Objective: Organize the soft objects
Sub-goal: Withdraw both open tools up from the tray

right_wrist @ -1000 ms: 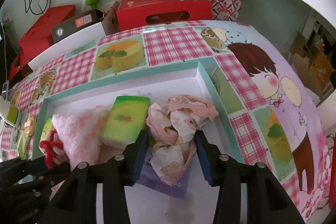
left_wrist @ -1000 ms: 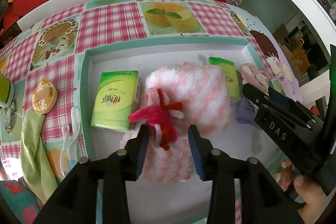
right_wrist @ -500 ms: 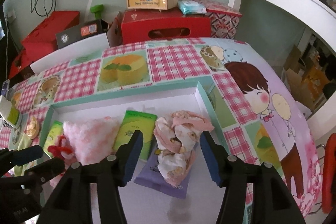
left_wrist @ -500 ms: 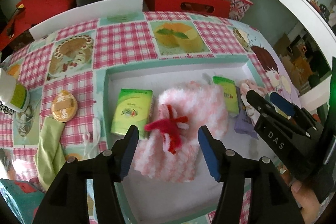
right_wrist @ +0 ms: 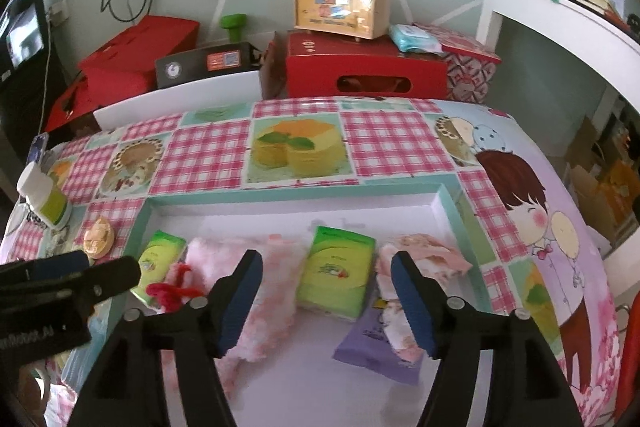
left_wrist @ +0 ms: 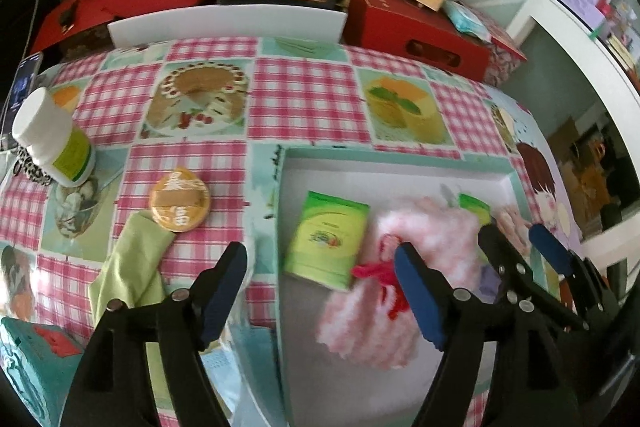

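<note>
Left gripper (left_wrist: 320, 281): jaws opening, nothing clamped.
Right gripper (right_wrist: 326, 285): jaws opening, nothing held.
Soft objects: pink fluffy cloth (right_wrist: 264, 291) and crumpled rag (right_wrist: 420, 259) laid in tray (right_wrist: 452, 203).
Risk: red yarn (left_wrist: 372, 273) may be snagged by a finger, dragging the cloth out.

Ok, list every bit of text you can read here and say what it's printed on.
"Robot.AI", start cut off: black body of the left gripper, jaws opening, nothing held.
"最" and "福": round gold tin on the checked tablecloth.
Too blurred to read: tan handled box, green tissue pack, purple packet, black box labels.
</note>
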Tool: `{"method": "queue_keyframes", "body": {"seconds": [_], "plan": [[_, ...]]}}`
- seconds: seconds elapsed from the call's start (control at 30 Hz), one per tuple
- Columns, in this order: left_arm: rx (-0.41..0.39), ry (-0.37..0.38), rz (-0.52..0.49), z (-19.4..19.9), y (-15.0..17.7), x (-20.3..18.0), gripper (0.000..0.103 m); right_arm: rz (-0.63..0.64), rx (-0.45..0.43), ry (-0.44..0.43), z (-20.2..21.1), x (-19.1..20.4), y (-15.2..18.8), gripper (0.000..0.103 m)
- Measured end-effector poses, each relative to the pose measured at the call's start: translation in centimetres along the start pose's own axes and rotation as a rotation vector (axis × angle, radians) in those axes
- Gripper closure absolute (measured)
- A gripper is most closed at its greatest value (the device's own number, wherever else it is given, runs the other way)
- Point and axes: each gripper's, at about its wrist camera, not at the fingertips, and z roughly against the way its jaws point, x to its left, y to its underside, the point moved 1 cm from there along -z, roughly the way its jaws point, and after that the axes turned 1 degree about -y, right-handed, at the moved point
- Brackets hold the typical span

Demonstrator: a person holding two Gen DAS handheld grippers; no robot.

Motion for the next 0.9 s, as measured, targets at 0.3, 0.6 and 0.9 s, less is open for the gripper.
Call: {"method": "queue_keyframes", "body": {"seconds": [0.3, 0.6, 0.9], "plan": [[-0.004, -0.061, 0.012, -0.4, -0.1, 1.1, 0.016, 0.008, 0.016, 0.020, -0.4, 0.2, 0.1, 0.015], [-0.007, -0.078, 0.026, -0.5, -0.1, 1.4, 0.005, -0.014, 0.021, 0.042, -0.5, -0.5, 0.1, 0.001], [-0.048, -0.083, 0.066, -0.1, -0.3, 2.0, 0.004, -0.034, 0.032, 0.045, -0.8, -0.8, 0.1, 0.000]]}}
